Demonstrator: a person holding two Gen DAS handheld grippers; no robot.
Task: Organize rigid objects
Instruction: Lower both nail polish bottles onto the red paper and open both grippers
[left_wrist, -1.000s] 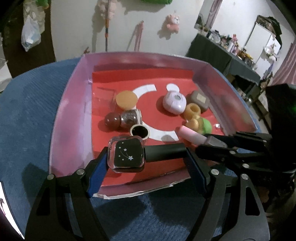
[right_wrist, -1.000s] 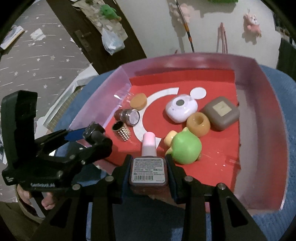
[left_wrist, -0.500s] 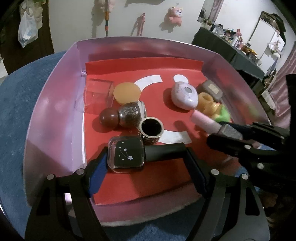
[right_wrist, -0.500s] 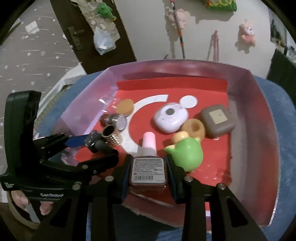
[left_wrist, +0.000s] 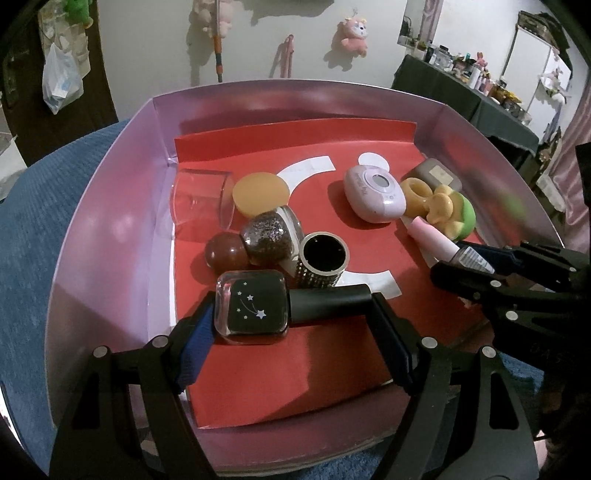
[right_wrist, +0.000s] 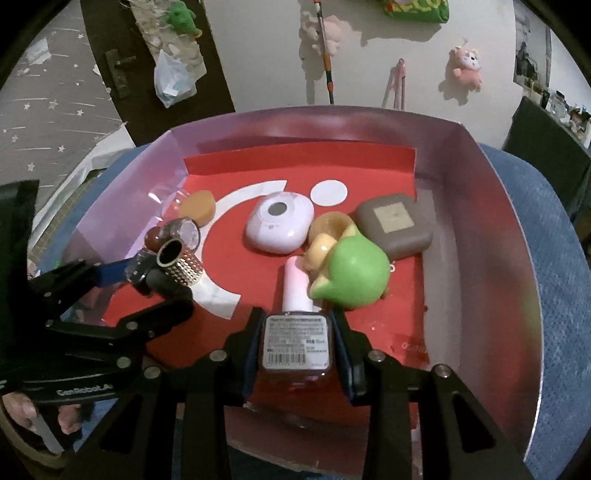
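I have both grippers over the pink-walled tray (left_wrist: 107, 229), and each one has a nail polish bottle in its jaws.

My left gripper (left_wrist: 291, 314) stands fairly wide, its jaws pressed on the two ends of the black star bottle (left_wrist: 255, 308), which lies crosswise between them: glass body against the left blue pad, black cap against the right one. The bottle sits low over the red liner (left_wrist: 280, 373); I cannot tell whether it touches. Just beyond these jaws stands the studded gold ring (left_wrist: 321, 266), almost touching the bottle's cap. Past that, slightly left, are the glitter-topped jar (left_wrist: 269, 236) and the brown ball (left_wrist: 225, 253), pressed together, with the orange disc (left_wrist: 260, 192) and a clear plastic cup (left_wrist: 201, 199) on its side farther out.

My right gripper (right_wrist: 299, 339) is clamped narrow on the pink bottle (right_wrist: 295, 336), barcode label facing me, pink cap pointing straight ahead from the jaws. Just right of that cap, touching or nearly so, lies the green and yellow toy (right_wrist: 351, 277). Beyond it are the yellow ring (right_wrist: 330, 225), the lilac case (right_wrist: 279, 221) to the left and the brown square case (right_wrist: 395, 225) to the right.

Left of these jaws I see the other gripper with its bottle, and the operator's fingers (right_wrist: 66, 421) under it. The tray rests on a blue cushion (left_wrist: 29, 229).
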